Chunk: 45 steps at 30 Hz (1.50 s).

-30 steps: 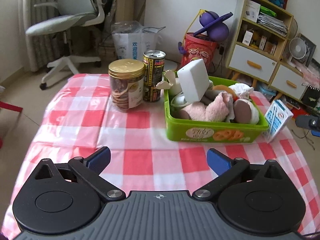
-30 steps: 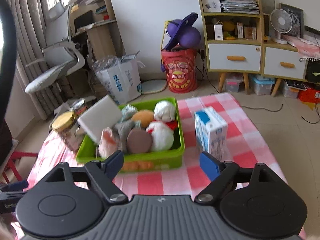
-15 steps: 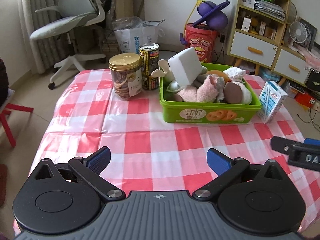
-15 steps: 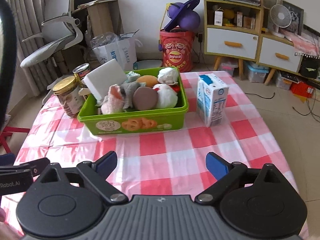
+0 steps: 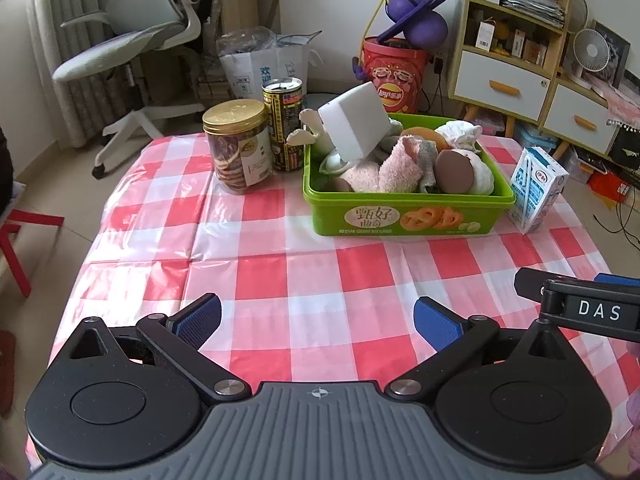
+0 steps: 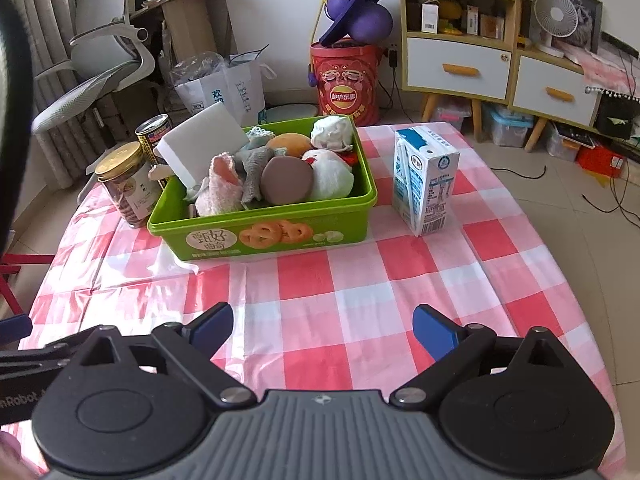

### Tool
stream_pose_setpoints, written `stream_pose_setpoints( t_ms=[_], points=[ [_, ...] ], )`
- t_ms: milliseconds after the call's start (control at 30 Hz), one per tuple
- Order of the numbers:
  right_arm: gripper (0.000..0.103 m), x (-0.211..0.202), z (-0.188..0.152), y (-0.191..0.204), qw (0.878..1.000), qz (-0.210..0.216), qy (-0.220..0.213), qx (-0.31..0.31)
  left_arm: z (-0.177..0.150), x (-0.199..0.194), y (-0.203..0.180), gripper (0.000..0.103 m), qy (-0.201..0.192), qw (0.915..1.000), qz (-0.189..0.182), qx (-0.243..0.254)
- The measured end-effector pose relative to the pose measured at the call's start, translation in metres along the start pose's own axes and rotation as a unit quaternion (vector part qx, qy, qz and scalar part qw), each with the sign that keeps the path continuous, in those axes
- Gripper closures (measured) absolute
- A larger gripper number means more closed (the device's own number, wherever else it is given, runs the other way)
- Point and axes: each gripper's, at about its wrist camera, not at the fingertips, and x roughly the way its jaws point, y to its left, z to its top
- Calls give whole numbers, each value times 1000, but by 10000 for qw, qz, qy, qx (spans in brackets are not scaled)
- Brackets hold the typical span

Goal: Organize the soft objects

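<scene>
I'm holding the left tool (image 5: 317,318) and right tool (image 6: 323,329) spread and empty; the right's jaws have just been opening. Ahead of both, one green bin (image 6: 280,236) is holding soft toys (image 6: 256,176), heaped and overlapping, uncountable.

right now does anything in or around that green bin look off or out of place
One thing: the white sponge block stands tilted on the pile of soft toys in the green bin, poking above the rim at the corner nearest the can. The milk carton and cookie jar stand upright.
</scene>
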Motion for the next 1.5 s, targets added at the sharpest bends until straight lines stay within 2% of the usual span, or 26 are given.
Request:
stream_pose_setpoints(
  t_ms=[1500],
  points=[
    [29,2,-2,-1,9999,40,79,80,-4,4,-4,5,139,9999,-24,38]
  ],
)
